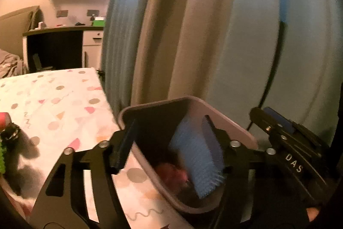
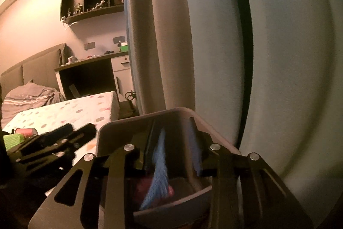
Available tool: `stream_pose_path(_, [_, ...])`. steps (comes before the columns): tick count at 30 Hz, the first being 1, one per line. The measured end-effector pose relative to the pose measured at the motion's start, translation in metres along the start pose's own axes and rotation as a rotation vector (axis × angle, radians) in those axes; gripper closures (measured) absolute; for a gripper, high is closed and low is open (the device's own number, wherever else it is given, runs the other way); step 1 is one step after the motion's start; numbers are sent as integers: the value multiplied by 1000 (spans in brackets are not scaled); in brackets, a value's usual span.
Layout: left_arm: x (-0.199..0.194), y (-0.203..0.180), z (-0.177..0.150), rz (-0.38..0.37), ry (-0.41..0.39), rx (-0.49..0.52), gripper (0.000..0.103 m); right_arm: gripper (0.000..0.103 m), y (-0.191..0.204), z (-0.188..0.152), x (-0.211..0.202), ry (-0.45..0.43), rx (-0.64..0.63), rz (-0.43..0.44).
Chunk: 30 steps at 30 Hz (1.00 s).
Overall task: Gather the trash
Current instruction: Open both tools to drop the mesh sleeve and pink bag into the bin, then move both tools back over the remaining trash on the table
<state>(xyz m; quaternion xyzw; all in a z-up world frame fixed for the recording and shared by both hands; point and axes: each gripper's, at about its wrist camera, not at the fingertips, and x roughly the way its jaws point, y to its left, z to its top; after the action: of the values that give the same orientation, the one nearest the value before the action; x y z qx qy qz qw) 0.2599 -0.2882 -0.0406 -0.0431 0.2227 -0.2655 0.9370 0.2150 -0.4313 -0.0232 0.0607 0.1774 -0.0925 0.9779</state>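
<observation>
A pale bin (image 1: 233, 128) with a dark inside stands at the edge of the patterned table. A blue bristly piece (image 1: 197, 156) leans inside it above red trash (image 1: 171, 173) at the bottom. My left gripper (image 1: 169, 143) is open: one finger is outside the bin's left wall, the other inside by the blue piece. My right gripper (image 2: 172, 151) hangs over the bin (image 2: 120, 121), open, with the blurred blue piece (image 2: 159, 166) loose between its fingers. Each gripper also shows in the other view: right gripper (image 1: 270, 117), left gripper (image 2: 80, 128).
A table with a dotted cloth (image 1: 53, 104) stretches left of the bin, with a pink cylinder (image 2: 26, 132) and a green object (image 2: 12, 140) on it. Curtains (image 1: 193, 25) hang close behind the bin. A desk (image 2: 90, 70), wall shelf and bed lie farther back.
</observation>
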Motion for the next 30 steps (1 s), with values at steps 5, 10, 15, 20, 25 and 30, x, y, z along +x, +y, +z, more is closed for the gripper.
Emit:
stream_pose_path(5, [-13, 7, 2, 55, -17, -20, 22, 56, 0, 1, -13, -27, 15, -16])
stream_pose_path(10, [-36, 12, -1, 128, -30, 0, 18, 30, 2, 0, -36, -76, 31, -41])
stream_pose_path(15, [-70, 22, -9, 204, -54, 1, 18, 22, 10, -3, -59, -107, 39, -36])
stream_pose_path(20, [-109, 39, -20, 264, -75, -7, 18, 17, 25, -7, -78, -128, 32, -1])
stream_pose_path(25, [-145, 61, -33, 332, -74, -12, 18, 17, 48, -14, -96, -132, 37, 53])
stream_pose_path(30, [-180, 88, -47, 394, -75, -34, 18, 17, 74, -21, -109, -122, 34, 107])
